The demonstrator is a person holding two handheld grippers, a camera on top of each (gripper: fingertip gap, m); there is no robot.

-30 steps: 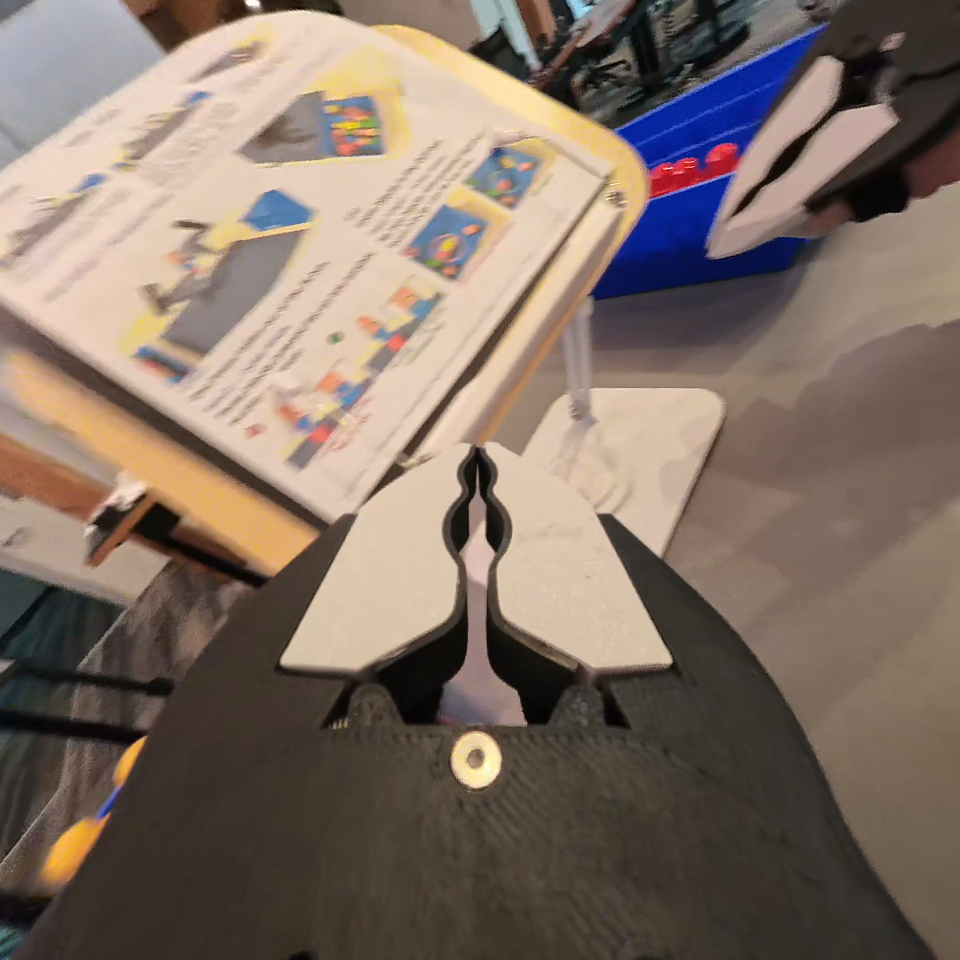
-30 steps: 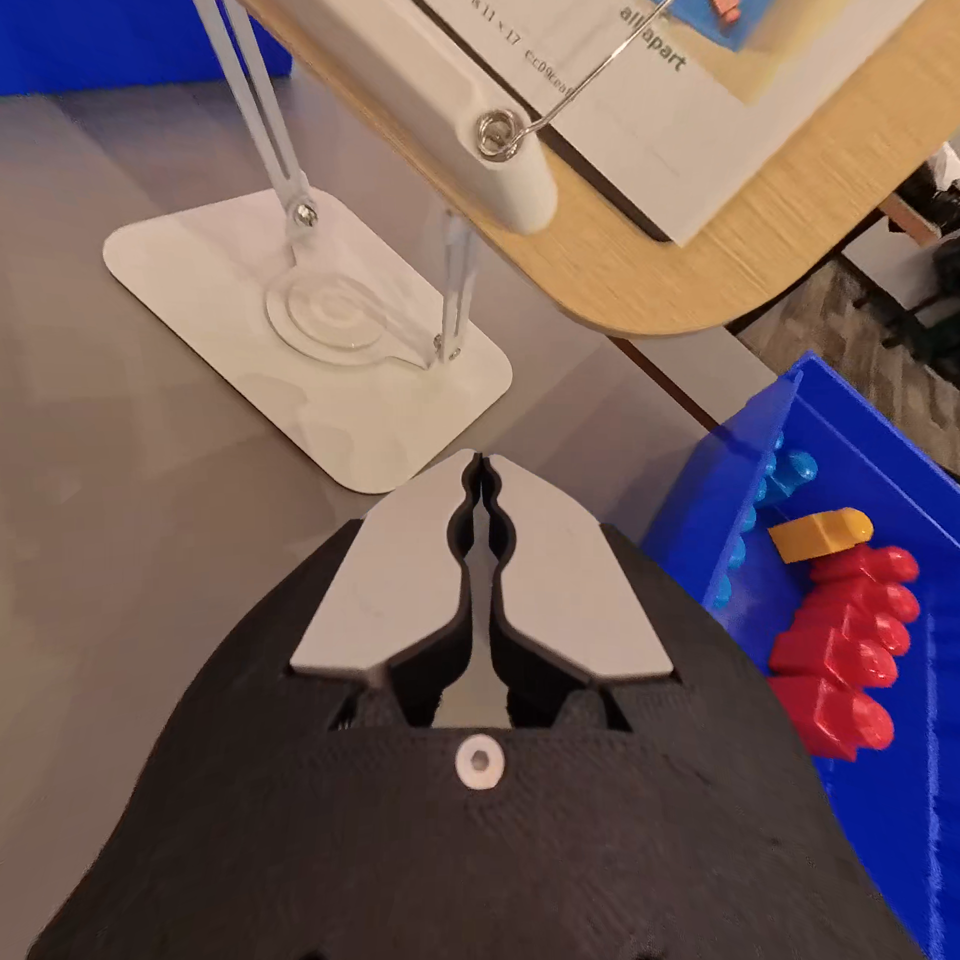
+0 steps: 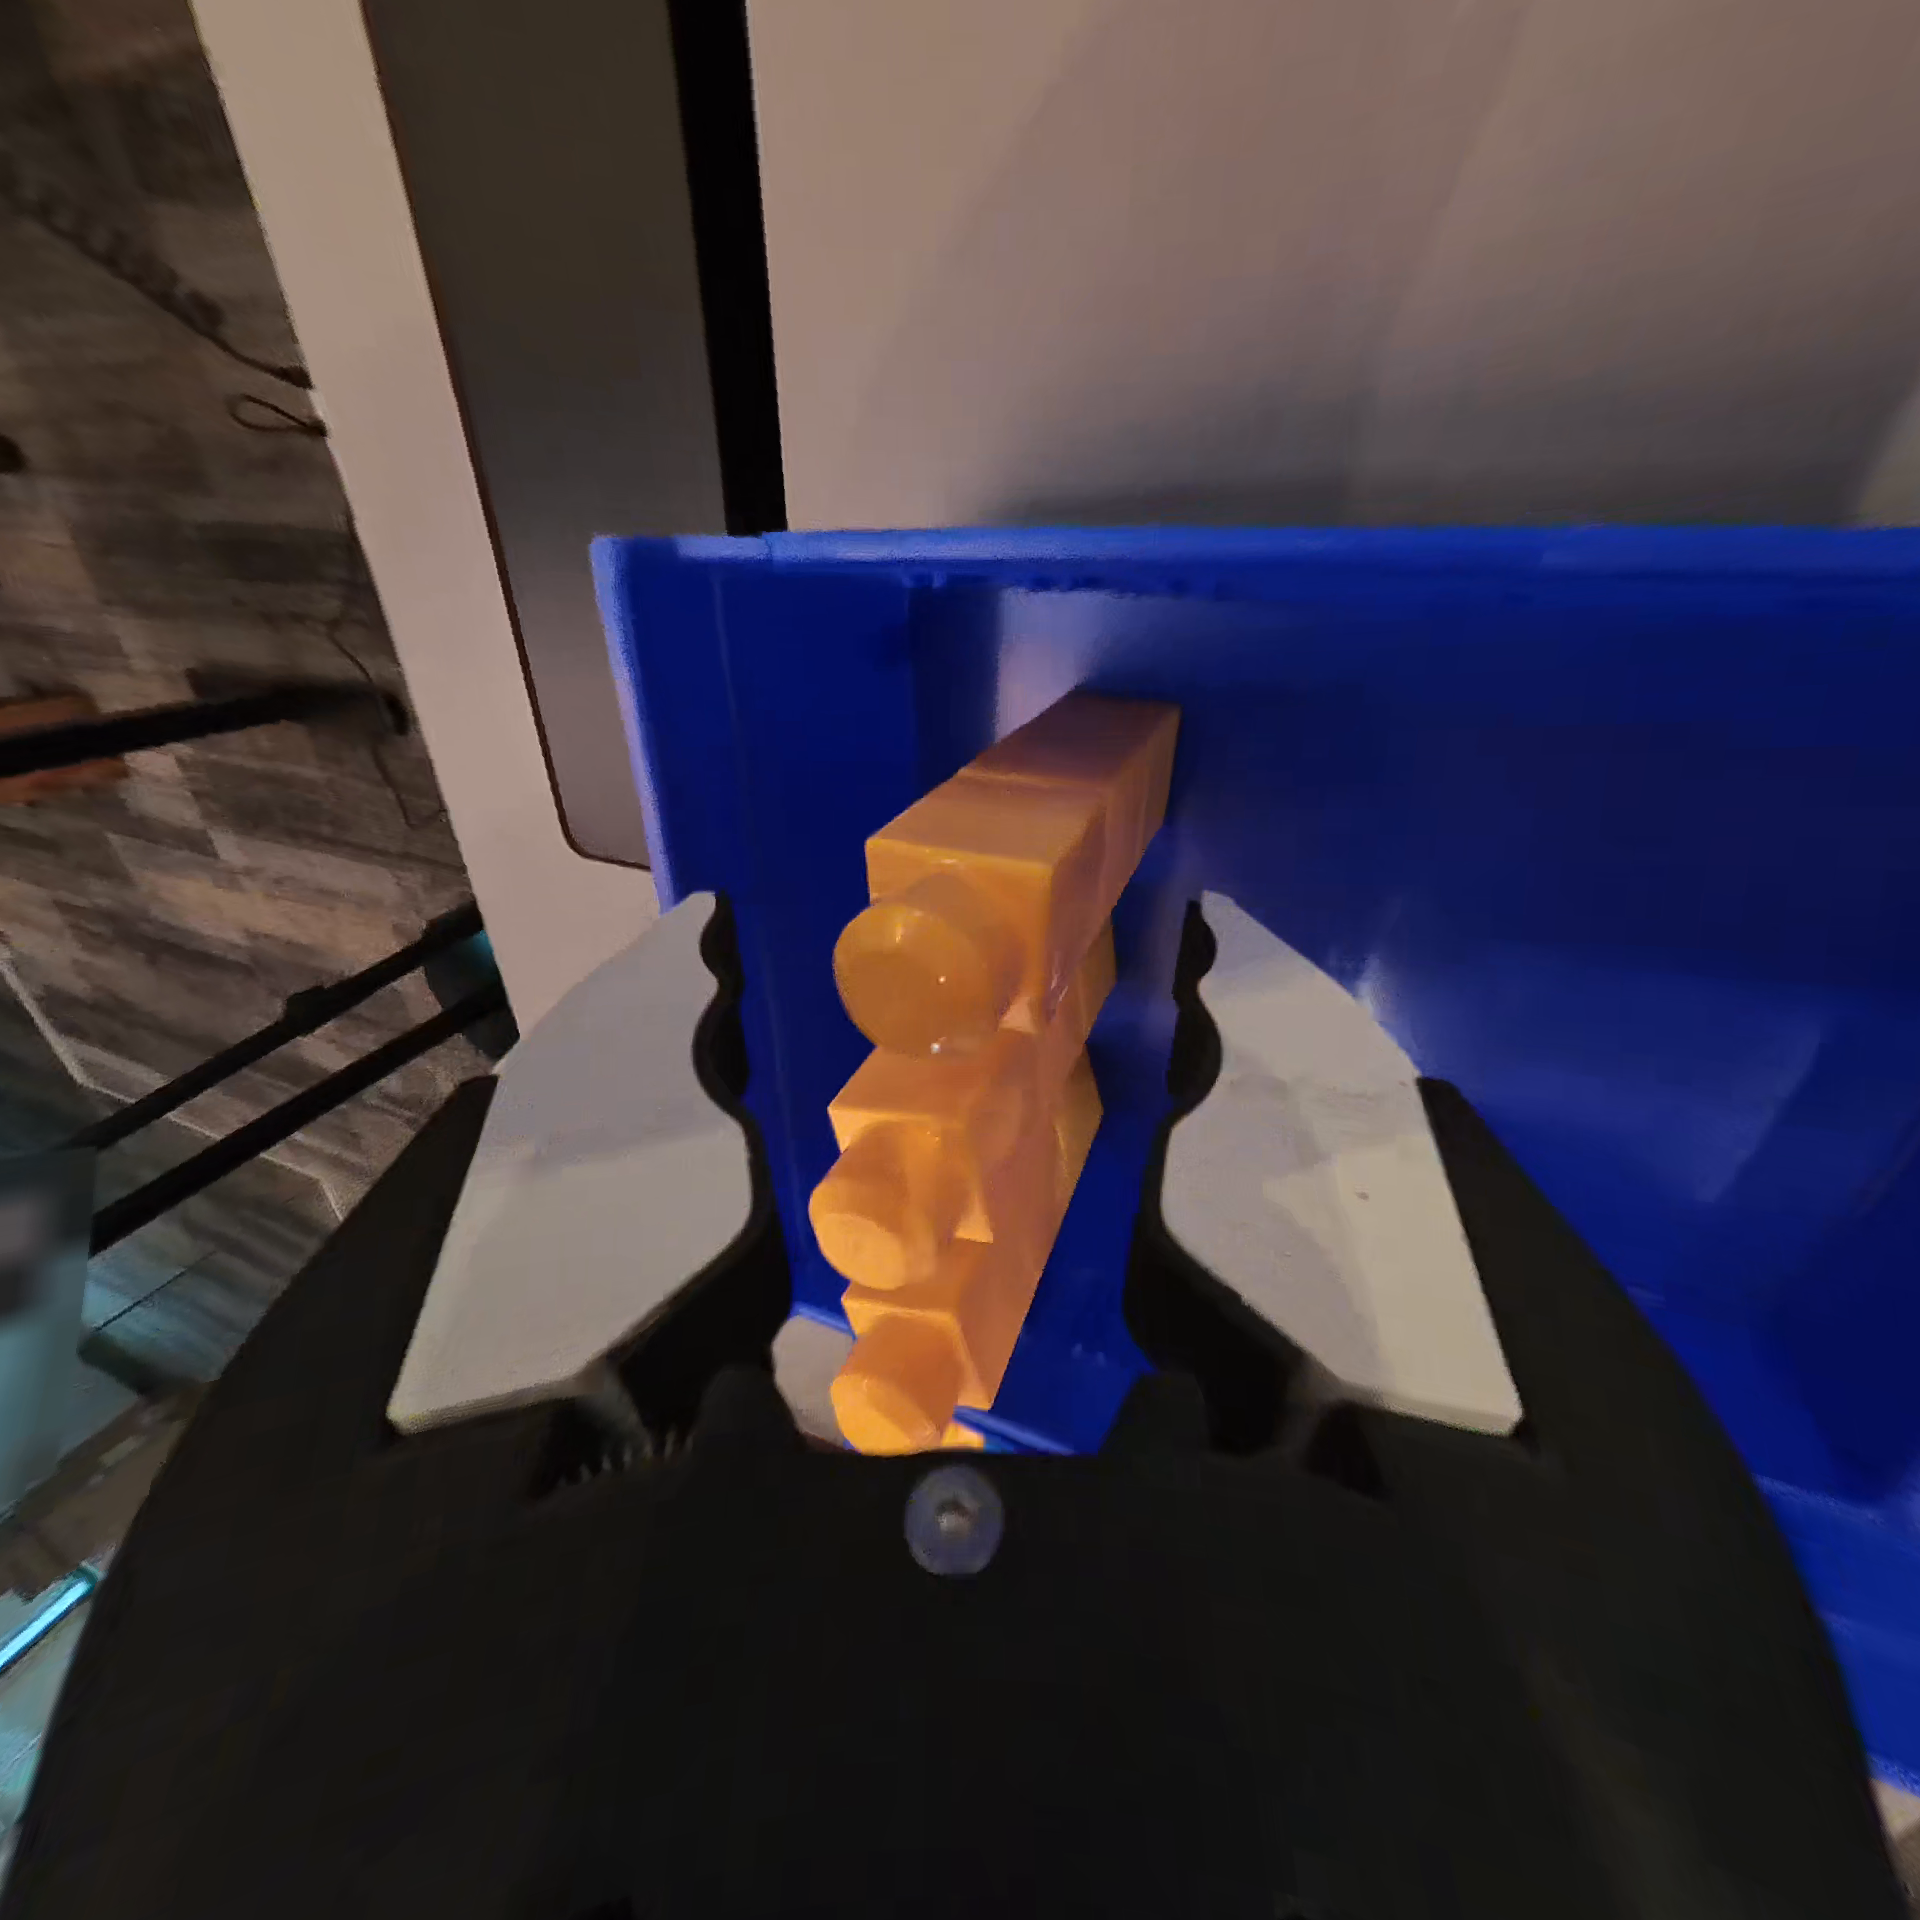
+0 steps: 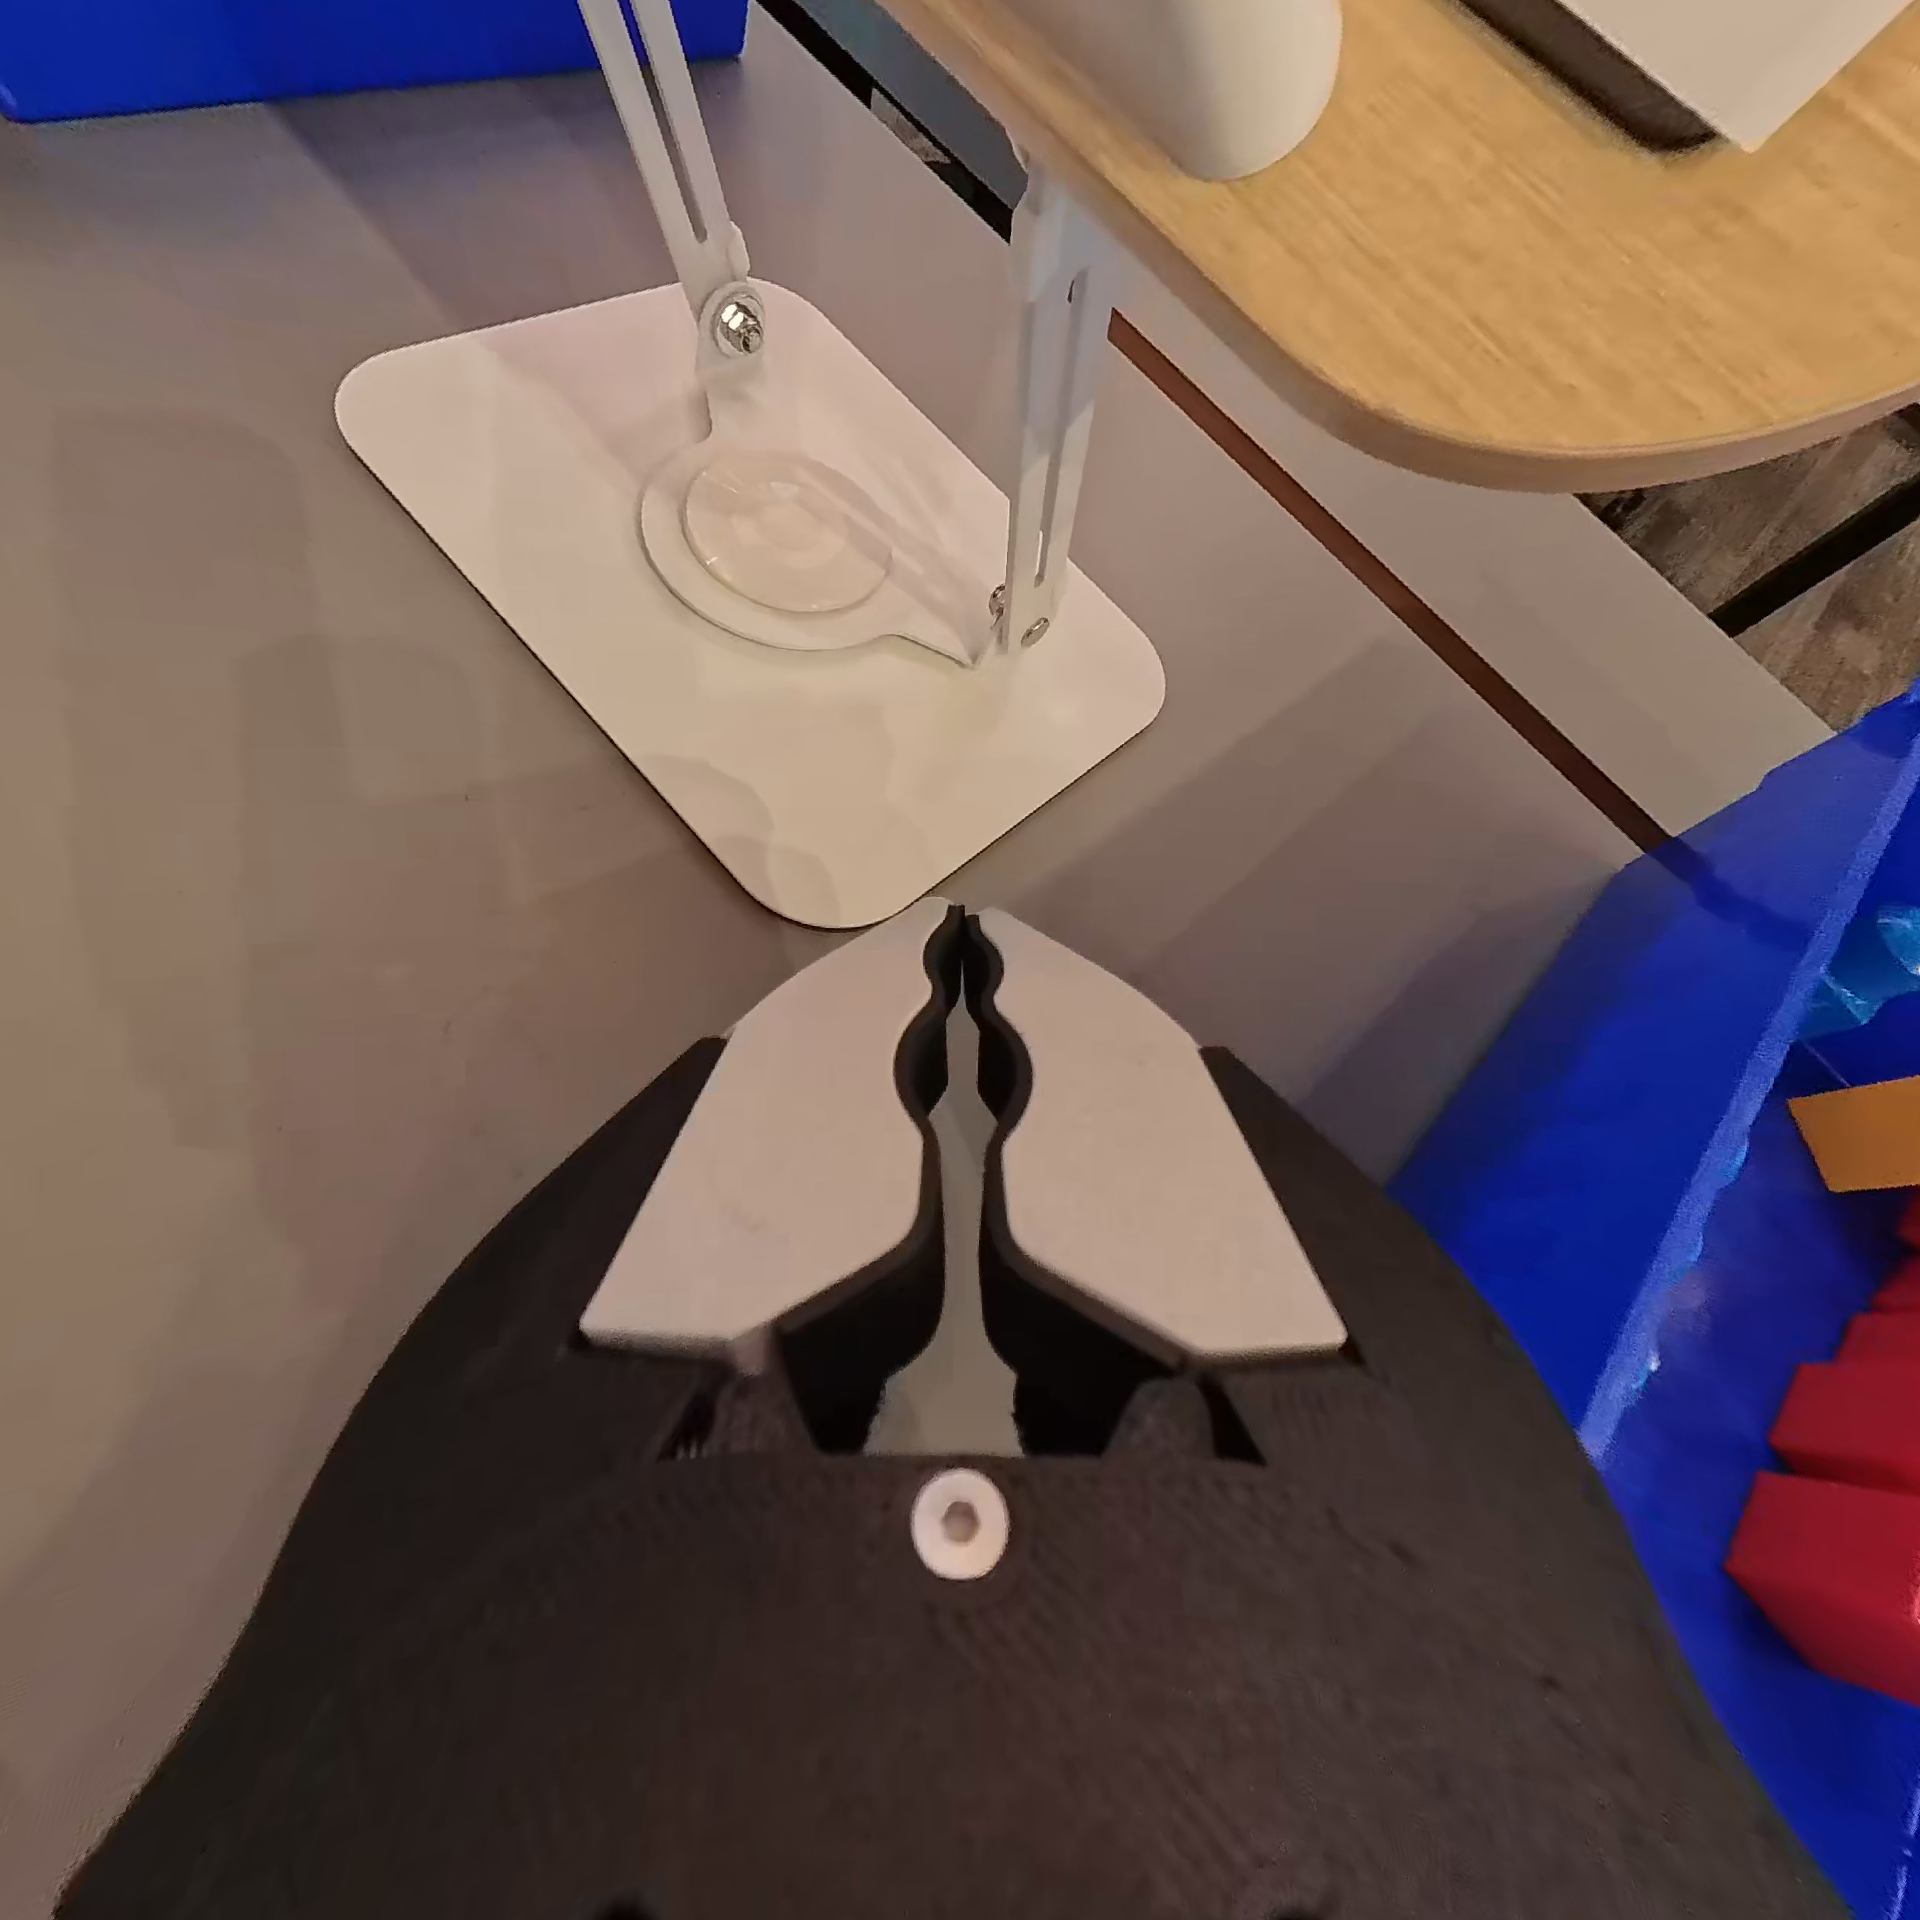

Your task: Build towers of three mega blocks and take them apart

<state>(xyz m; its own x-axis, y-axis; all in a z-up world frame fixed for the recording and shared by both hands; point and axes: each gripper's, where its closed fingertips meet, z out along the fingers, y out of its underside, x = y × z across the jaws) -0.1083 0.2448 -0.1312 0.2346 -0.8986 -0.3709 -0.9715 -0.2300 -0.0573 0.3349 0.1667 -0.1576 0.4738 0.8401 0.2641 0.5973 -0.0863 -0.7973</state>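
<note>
In the left wrist view, a row of orange mega blocks (image 3: 997,862) lies in a blue bin (image 3: 1507,790), studs towards me. My left gripper (image 3: 956,925) is open around them. Its fingers (image 3: 613,1122) stand wide on either side, with blue bin showing between each pad and the blocks. In the right wrist view, my right gripper (image 4: 961,920) is shut and empty above the grey table (image 4: 260,831). It sits just left of a second blue bin (image 4: 1621,1091) holding red blocks (image 4: 1860,1455), an orange block (image 4: 1860,1143) and light blue blocks (image 4: 1881,977).
A white stand base (image 4: 831,748) with thin metal legs sits just ahead of my right gripper. It carries a tilted wooden board (image 4: 1455,291) overhead. In the left wrist view, a white upright panel (image 3: 364,468) and grey carpet (image 3: 156,727) lie left of the bin. My right fingertips sit around 45 cm from my left ones.
My left gripper swung away from the instruction sheet on the stand to the blue bin and opened wide around the orange blocks. My right gripper stayed shut and shifted slightly.
</note>
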